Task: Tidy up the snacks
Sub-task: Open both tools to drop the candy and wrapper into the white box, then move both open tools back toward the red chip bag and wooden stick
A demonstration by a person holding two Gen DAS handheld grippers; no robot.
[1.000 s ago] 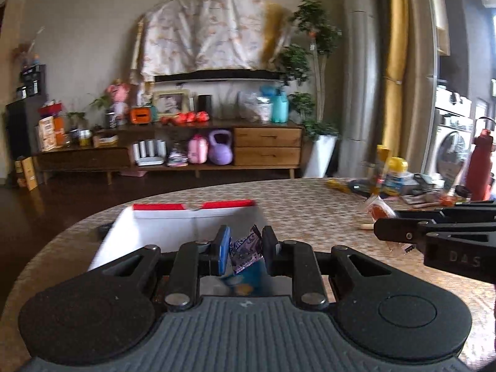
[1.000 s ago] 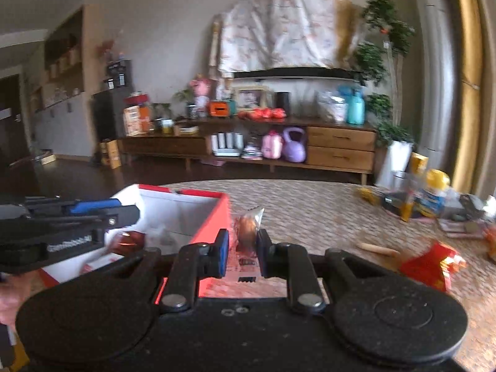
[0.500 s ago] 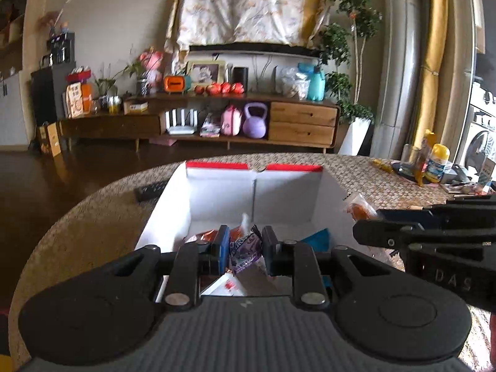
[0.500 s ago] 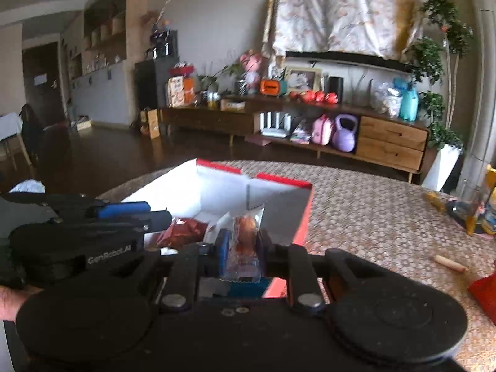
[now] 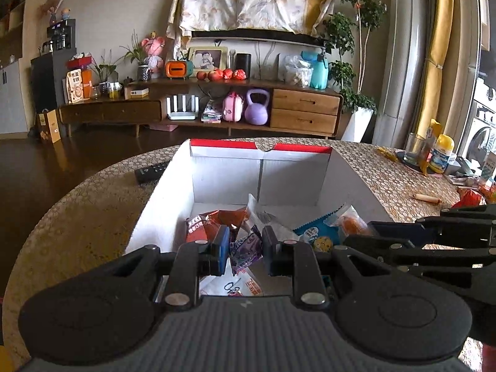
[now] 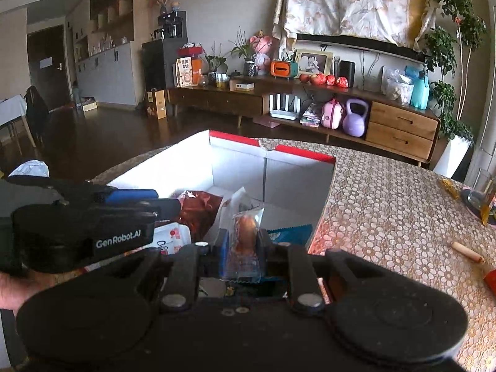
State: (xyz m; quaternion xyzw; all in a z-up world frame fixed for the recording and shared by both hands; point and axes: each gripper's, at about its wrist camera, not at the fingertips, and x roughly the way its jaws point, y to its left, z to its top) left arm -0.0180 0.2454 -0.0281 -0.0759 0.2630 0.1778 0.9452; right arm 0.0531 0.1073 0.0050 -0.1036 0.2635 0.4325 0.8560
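**Round table, loaded on its right side**

I've got the patterned table [image 5: 365, 170] filling mid-frame. White box [image 5: 347, 173] sits centre; black remote [image 5: 150, 171] touches its left wall. Far right: glass [image 5: 415, 152], yellow-capped bottle [image 5: 442, 156], wooden stick [image 5: 427, 198], red packet [image 6: 489, 277].

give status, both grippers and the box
Left gripper shut on purple snack packet. Right gripper shut on clear-wrapped snack. Both over open snack box. Nothing blocking.
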